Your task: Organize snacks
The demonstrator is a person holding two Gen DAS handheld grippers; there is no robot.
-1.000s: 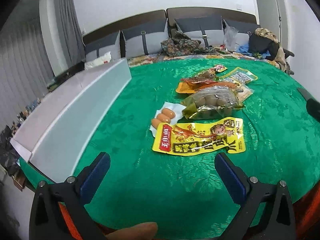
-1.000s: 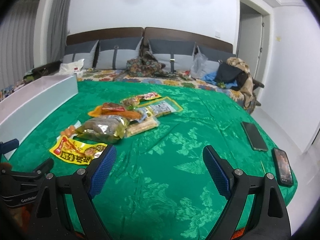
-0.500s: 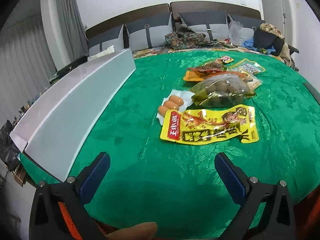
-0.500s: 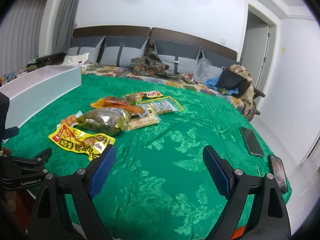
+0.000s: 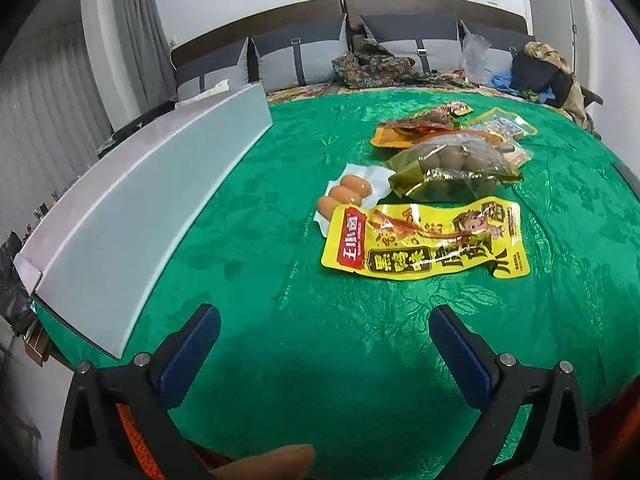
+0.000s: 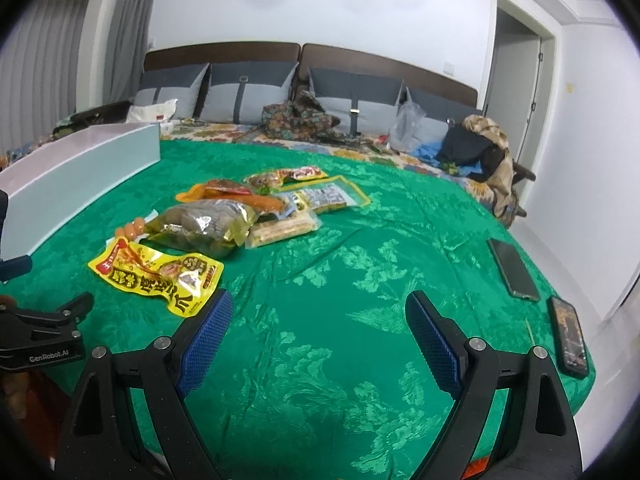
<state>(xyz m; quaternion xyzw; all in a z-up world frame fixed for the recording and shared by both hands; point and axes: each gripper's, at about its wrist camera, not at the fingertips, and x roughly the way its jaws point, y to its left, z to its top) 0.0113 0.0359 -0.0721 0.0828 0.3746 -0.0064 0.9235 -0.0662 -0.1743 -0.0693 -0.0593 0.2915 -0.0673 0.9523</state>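
Several snack packs lie in a cluster on the green tablecloth (image 5: 280, 340). Nearest is a yellow pack (image 5: 424, 242), also in the right wrist view (image 6: 158, 274). Behind it are a small sausage pack (image 5: 348, 192), a gold-green bag of brown balls (image 5: 452, 168) and orange and clear packs (image 5: 420, 128). A long white box (image 5: 132, 208) stands along the left edge. My left gripper (image 5: 324, 336) is open and empty, short of the yellow pack. My right gripper (image 6: 318, 334) is open and empty, right of the yellow pack.
Two phones (image 6: 514, 268) (image 6: 570, 334) lie near the table's right edge. A bed with grey pillows (image 6: 248, 96), clothes and bags stands behind the table. The left gripper's body (image 6: 40, 336) shows at the left of the right wrist view.
Both grippers have moved forward toward the snacks, so the yellow pack and the white box look larger and closer. Both stay open and empty.
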